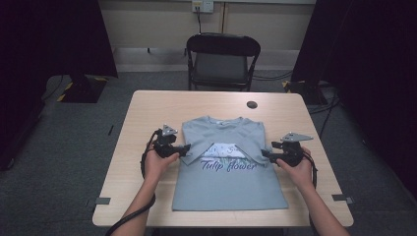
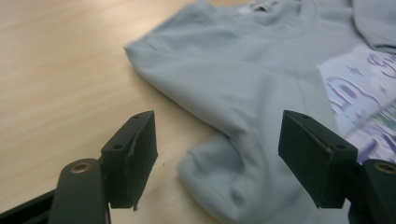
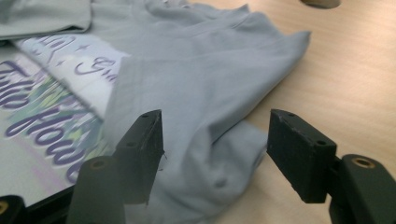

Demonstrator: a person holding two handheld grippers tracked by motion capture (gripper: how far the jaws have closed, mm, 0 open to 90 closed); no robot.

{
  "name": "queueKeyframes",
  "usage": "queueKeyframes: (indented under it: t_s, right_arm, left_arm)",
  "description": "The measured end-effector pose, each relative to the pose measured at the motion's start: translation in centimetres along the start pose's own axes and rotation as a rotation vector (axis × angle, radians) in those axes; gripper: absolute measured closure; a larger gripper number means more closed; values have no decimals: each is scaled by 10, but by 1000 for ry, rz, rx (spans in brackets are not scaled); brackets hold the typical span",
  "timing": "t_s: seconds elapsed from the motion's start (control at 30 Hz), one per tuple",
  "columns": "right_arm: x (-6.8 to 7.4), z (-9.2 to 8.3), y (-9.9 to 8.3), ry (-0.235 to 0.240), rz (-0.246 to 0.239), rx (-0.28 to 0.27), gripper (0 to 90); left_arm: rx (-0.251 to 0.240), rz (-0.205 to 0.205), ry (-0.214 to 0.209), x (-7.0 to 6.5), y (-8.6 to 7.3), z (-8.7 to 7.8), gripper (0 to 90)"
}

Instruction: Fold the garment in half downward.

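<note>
Dark curtains flank a grey-carpeted room where, in the high view, a black folding metal chair [image 1: 222, 60] stands behind a pale wooden table with rounded corners [image 1: 147, 105]; on it lies a soft grey cotton T-shirt with a purple "Tulip flower" print [image 1: 228, 184], face up, both sleeves folded in over the chest. The left gripper [image 1: 186, 149] sits at the shirt's left edge and the right gripper [image 1: 264, 154] at its right edge, each just at the fold. From the left gripper view, the matte black blocky jaws stand apart with nothing pinched, the folded sleeve [image 2: 224, 186] lying limp and rounded between and beyond them on the smooth woodgrain. From the right gripper view, the jaws likewise gape empty over the other folded sleeve [image 3: 219, 168], creased and slightly puckered beside the glossy print. I judge the sleeve fold is just finished and released; next calls for regripping the hem or shoulders to fold the body lengthwise.
</note>
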State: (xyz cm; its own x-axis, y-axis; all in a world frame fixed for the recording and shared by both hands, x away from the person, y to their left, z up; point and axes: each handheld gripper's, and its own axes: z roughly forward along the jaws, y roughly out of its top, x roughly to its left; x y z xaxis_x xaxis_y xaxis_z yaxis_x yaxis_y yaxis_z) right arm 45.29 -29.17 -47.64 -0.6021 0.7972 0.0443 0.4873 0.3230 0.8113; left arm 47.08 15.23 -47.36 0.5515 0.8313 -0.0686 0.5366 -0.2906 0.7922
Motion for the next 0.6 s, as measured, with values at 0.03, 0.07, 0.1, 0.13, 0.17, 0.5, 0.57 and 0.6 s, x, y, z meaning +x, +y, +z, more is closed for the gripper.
queueKeyframes:
  t_s: [0.03, 0.07, 0.1, 0.13, 0.17, 0.5, 0.57, 0.6]
  right_arm:
    - [-2, 1, 3, -10, 1, 2, 354]
    - [-5, 2, 6, -13, 7, 2, 354]
    - [-8, 4, 9, -11, 21, -2, 355]
    - [-11, 6, 11, -14, 35, -6, 356]
    - [-14, 9, 13, -17, 52, -8, 356]
    - [-46, 47, 27, -60, 124, 27, 402]
    - [-53, 54, 29, -67, 154, 38, 414]
    - [-56, 57, 31, -65, 159, 26, 424]
  left_arm:
    - [5, 4, 9, 3, 4, 1, 278]
    - [6, -1, 13, 5, 8, 2, 277]
    - [12, 0, 21, 8, 11, 4, 277]
    - [16, 2, 31, 11, 15, 7, 277]
    - [22, -1, 39, 14, 18, 10, 277]
    - [64, -62, 86, 43, 34, 51, 289]
    - [67, -52, 108, 48, 36, 58, 297]
    - [61, -56, 114, 50, 38, 60, 301]
